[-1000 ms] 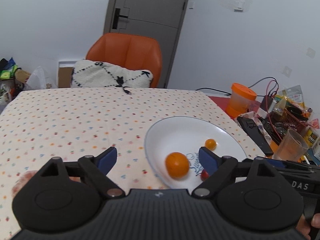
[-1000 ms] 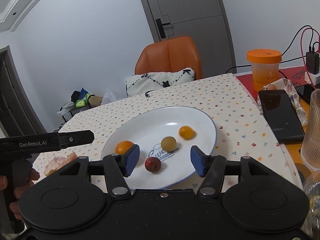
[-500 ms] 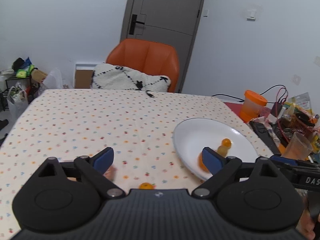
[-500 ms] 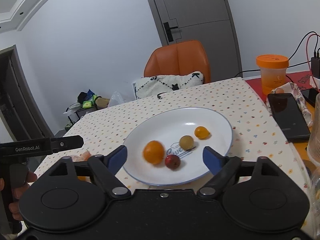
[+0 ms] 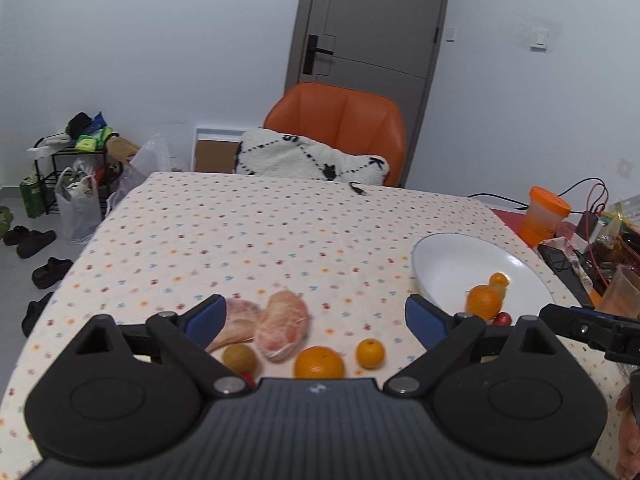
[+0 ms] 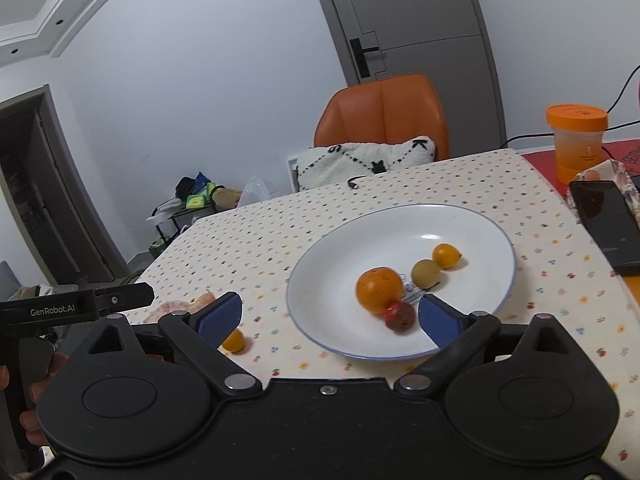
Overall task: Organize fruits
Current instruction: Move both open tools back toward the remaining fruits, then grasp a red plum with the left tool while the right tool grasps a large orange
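Observation:
A white plate (image 6: 344, 236) holds an orange (image 6: 379, 290), a dark red fruit (image 6: 400, 315), a brownish-green fruit (image 6: 426, 273) and a small kumquat (image 6: 446, 255). My right gripper (image 6: 330, 314) stands open just in front of it, empty. In the left wrist view, two peeled pomelo pieces (image 5: 282, 326), a brown round fruit (image 5: 239, 358), an orange (image 5: 319, 363) and a small kumquat (image 5: 370, 353) lie on the tablecloth. My left gripper (image 5: 316, 314) is open over them, holding nothing. The plate (image 5: 448, 264) sits to its right.
The dotted tablecloth (image 5: 248, 236) stretches to an orange chair (image 5: 340, 120) with a white cushion (image 5: 308, 158). Right of the plate are an orange-lidded jar (image 6: 576, 140), a phone (image 6: 604, 220), cables and a glass (image 5: 624, 292). A hand (image 6: 36, 388) holds the left gripper.
My left gripper drew back and swung left from the plate to the loose fruits on the cloth. The orange rolled across the plate toward the red fruit. My right gripper opened wider.

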`<state>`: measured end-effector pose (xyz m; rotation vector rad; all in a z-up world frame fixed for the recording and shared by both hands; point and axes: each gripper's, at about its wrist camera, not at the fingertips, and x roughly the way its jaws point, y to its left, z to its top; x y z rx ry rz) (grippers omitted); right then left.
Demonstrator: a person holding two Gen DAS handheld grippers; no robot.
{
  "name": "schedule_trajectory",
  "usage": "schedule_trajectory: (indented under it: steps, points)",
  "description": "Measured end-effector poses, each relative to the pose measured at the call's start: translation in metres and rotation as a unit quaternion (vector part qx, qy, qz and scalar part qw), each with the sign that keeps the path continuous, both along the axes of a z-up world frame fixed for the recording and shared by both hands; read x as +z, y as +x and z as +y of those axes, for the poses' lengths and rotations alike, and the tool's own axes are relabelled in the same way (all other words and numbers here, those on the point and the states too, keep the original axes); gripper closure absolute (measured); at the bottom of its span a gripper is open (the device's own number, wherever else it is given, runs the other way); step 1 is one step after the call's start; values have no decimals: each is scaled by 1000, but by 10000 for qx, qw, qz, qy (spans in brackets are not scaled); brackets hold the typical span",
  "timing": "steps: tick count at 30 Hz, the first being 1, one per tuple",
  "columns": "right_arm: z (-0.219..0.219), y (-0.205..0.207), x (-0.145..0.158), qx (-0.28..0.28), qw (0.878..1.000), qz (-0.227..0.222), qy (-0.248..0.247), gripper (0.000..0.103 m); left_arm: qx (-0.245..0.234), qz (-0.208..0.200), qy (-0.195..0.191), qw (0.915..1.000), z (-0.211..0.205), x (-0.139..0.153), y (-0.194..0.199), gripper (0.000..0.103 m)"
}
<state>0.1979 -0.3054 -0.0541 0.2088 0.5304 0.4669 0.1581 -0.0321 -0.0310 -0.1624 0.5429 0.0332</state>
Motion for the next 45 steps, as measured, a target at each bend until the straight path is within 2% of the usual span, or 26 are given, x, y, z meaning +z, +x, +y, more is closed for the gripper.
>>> schedule_trajectory:
  steps: [7,21,32,36,39,40,45]
  points:
    - [15,-4,-5,212,9997,63,30,7,117,107,58,9999,14,-7,-11,8]
    - [51,-7,-10,697,9974,159,-44,10,273,216,-122,9993,41,-26,-24,12]
    - [80,-2,-13,1053,9938,303,-200,33,92,463,-406,9981,47,-46,-15,43]
    - [88,1,-14,1127,9927,366,-241,36,69,592,-557,9967,50,-56,-8,54]
    - [95,3,-16,1198,9916,413,-276,39,21,680,-719,9951,53,-62,-4,69]
    - [98,4,-17,1223,9912,426,-286,40,1,674,-748,9949,54,-63,-4,79]
    - [116,8,-21,1358,9888,511,-351,43,-4,574,-870,9945,63,-60,-8,81]
